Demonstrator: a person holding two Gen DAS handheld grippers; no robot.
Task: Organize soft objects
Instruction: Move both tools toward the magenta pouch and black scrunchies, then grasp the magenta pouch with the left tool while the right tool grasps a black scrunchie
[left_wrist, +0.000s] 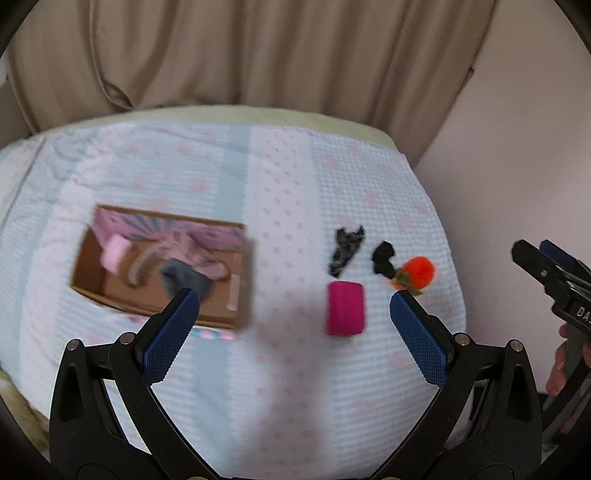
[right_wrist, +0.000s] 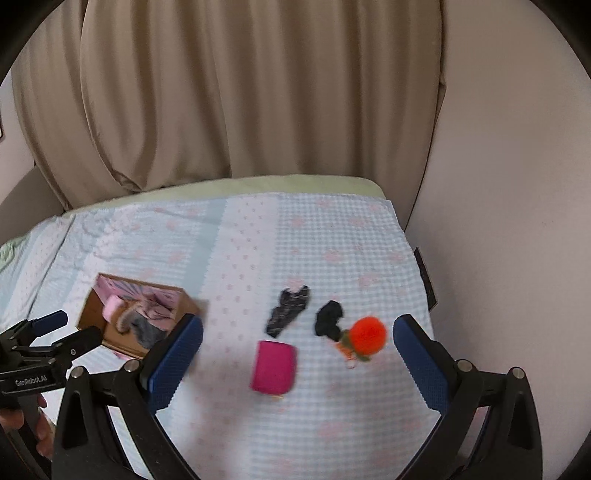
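Observation:
A cardboard box (left_wrist: 88, 273) (right_wrist: 92, 306) lies on the bed at the left, holding a pink roll (left_wrist: 116, 253), pink cloth and a grey piece (left_wrist: 183, 277). To its right lie a magenta roll (left_wrist: 345, 308) (right_wrist: 275, 367), a patterned black cloth (left_wrist: 347, 249) (right_wrist: 290, 310), a small black cloth (left_wrist: 384, 256) (right_wrist: 328, 319) and an orange pompom (left_wrist: 417, 271) (right_wrist: 367, 334). My left gripper (left_wrist: 293, 306) hangs open above the bed, between box and magenta roll. My right gripper (right_wrist: 297, 338) is open above the loose items, holding nothing.
The bed wears a pale blue checked cover (left_wrist: 258, 184) (right_wrist: 240, 240) with pink dots. Beige curtains (left_wrist: 240, 55) hang behind it and a pale wall (right_wrist: 517, 221) runs along the right side. A hand (left_wrist: 557, 369) grips the right tool's handle.

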